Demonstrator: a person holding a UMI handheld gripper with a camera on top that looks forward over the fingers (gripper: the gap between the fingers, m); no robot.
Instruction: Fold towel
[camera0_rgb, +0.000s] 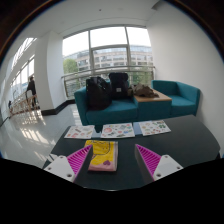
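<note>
A folded yellow and pink towel (103, 156) lies on the dark table (180, 143), between my two fingers and nearer the left one. My gripper (113, 161) is open, its magenta pads (148, 160) wide apart. The left pad is close beside the towel's left edge; a wide gap lies between the towel and the right pad. The fingers hover at the near part of the table and do not press on the towel.
Three printed sheets (117, 129) lie in a row at the table's far edge. Beyond stands a teal sofa (180, 97) with two black backpacks (98, 92) and a brown item on it. A person (31, 90) stands far left by the windows.
</note>
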